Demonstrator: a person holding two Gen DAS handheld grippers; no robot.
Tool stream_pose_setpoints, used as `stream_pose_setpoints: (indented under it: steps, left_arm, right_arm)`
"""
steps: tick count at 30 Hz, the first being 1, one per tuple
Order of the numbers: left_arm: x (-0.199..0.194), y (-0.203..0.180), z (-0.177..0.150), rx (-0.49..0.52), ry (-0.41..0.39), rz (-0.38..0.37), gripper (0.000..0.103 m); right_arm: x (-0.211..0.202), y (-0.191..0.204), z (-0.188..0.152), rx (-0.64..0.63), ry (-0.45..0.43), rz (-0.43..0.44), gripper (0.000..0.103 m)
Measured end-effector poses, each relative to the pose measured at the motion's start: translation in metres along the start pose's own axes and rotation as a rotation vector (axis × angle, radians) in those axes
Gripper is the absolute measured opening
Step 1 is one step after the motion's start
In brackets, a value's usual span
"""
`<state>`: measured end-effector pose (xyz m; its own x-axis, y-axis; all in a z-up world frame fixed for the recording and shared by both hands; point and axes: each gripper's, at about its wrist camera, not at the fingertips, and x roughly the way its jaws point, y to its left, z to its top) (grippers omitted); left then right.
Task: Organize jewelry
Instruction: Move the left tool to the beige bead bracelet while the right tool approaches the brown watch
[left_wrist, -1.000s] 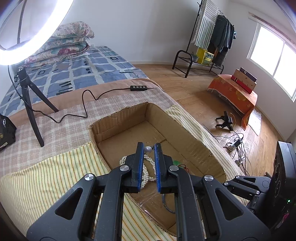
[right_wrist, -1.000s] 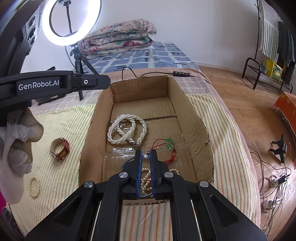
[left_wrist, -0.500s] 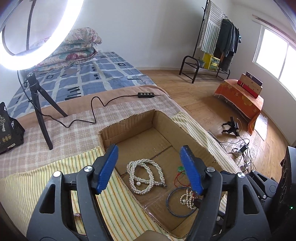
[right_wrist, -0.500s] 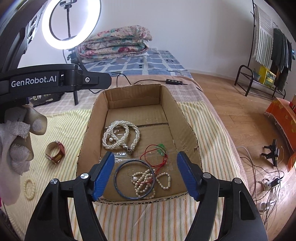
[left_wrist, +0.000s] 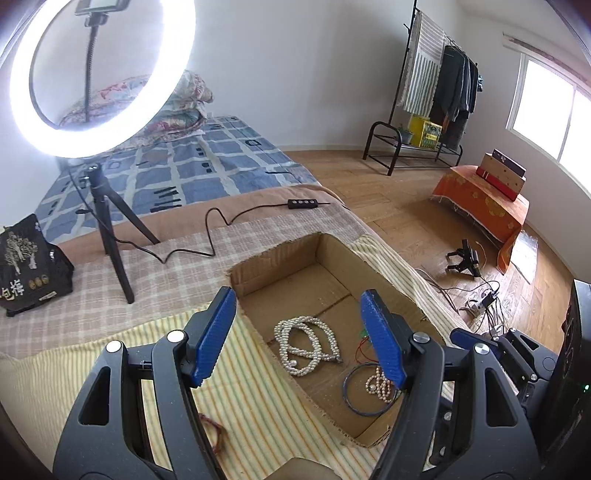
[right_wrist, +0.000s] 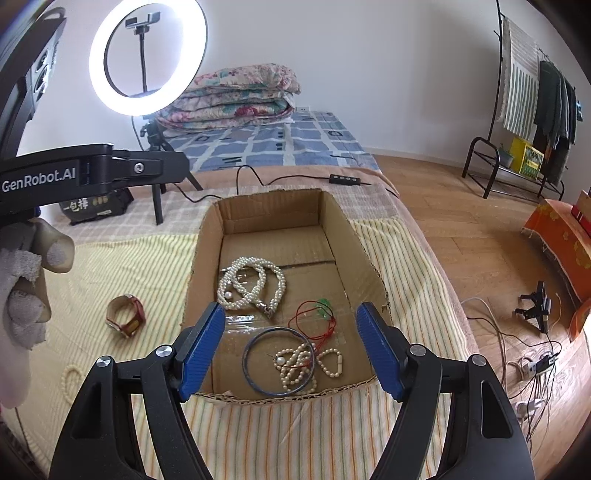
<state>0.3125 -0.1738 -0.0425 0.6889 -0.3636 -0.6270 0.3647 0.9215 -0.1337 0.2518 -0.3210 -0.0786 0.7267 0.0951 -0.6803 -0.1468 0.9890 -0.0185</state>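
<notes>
Both grippers are hovering over the cardboard box (right_wrist: 347, 236) on the bed. Left gripper (left_wrist: 298, 339) jaws are standing wide, nothing between the pads; right gripper (right_wrist: 290, 350) jaws likewise spread and empty, having just been opening.

Jewelry is lying loose on the box floor: a long multi-strand pearl necklace (right_wrist: 255, 284) coiled mid-box, a dark thin bangle (right_wrist: 251, 373) nearer the front wall, a small pearl strand (right_wrist: 295, 365) bunched partly inside the bangle, and a red cord with green pendant (right_wrist: 317, 314) beside it. Still out on the striped cover: a red-strapped watch (right_wrist: 125, 317) left of the box and a pale bead bracelet (right_wrist: 70, 376) nearer the camera.

Handling, judging by looks: the pearls are light, limp and likely slippery, so pinching across a bunch of strands should work better than taking one bead. The bangle is stiff, so take it by the rim. The watch is best gripped across its strap loop.
</notes>
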Motion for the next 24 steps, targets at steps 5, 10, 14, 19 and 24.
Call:
stream_pose_setpoints:
  steps: [5, 10, 14, 19, 24]
  left_arm:
    - [-0.024, 0.016, -0.002, 0.004, -0.018, 0.027, 0.072]
    - [-0.049, 0.039, -0.006, -0.02, -0.03, 0.053, 0.072]
    - [-0.066, 0.059, -0.013, -0.045, -0.027, 0.066, 0.072]
    - [-0.086, 0.079, -0.024, -0.051, -0.02, 0.092, 0.072]
    - [-0.106, 0.095, -0.037, -0.054, -0.013, 0.108, 0.072]
  right_arm:
    - [-0.01, 0.01, 0.003, -0.014, -0.014, 0.004, 0.073]
    - [-0.019, 0.022, 0.006, -0.023, -0.027, 0.016, 0.073]
    - [-0.023, 0.033, 0.009, -0.032, -0.036, 0.033, 0.074]
    - [-0.025, 0.051, 0.012, -0.053, -0.039, 0.058, 0.074]
    - [-0.022, 0.071, 0.015, -0.078, -0.034, 0.093, 0.074]
